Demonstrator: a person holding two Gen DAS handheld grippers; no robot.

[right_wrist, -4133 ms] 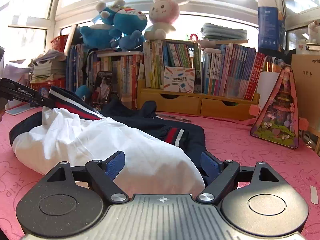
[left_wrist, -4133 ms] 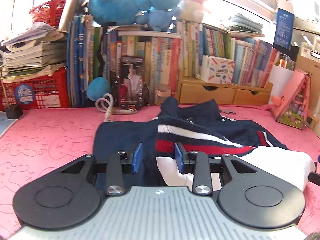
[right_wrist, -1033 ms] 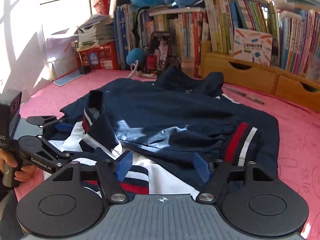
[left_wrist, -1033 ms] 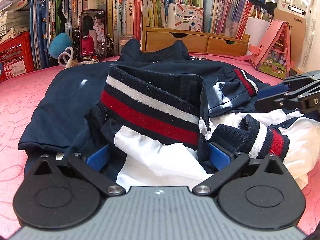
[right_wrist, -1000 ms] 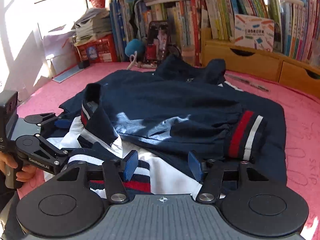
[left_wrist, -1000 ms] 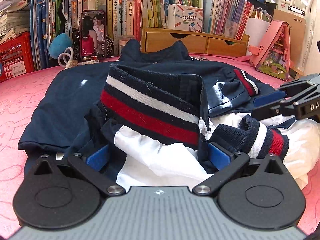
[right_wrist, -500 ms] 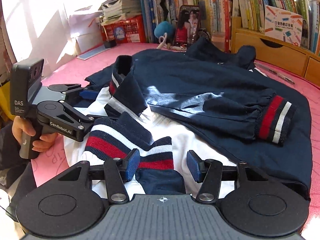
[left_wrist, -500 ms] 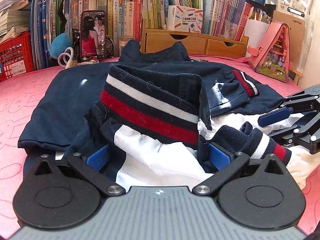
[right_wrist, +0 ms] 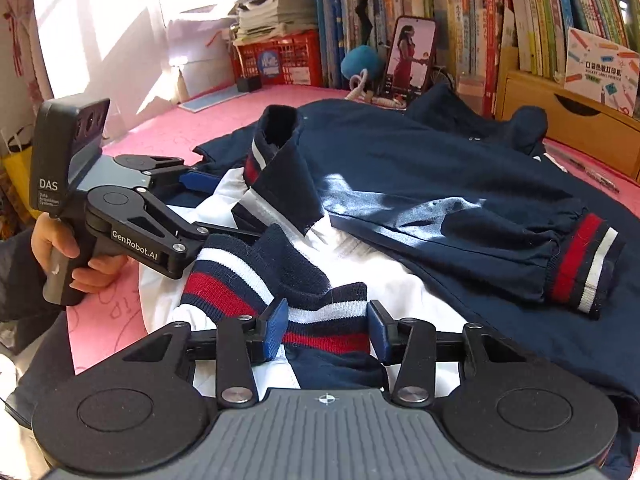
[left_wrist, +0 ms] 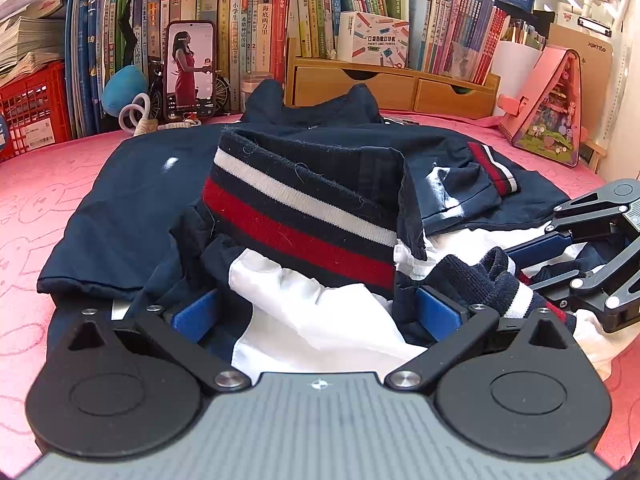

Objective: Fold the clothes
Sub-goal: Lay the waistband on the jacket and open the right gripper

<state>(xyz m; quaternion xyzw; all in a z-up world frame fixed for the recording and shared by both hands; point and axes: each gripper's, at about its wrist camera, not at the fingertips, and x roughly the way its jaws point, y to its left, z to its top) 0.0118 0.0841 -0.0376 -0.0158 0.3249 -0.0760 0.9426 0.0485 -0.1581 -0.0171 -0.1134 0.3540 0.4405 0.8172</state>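
Jacket (left_wrist: 132, 200) on the mat (left_wrist: 40, 184), phone (left_wrist: 189, 68) and books (left_wrist: 248, 20) behind it.

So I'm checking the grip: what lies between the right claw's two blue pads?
In the right wrist view, the striped ribbed hem of the jacket lies between the right claw's closing pads.

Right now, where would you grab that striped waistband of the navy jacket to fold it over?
Probably by the thick ribbed striped waistband itself, coming in from the near edge. It stands up off the white lining in a bunched ridge, so pads can close across it. The right claw has just been closing there, the band between its pads; whether they press yet is unclear.
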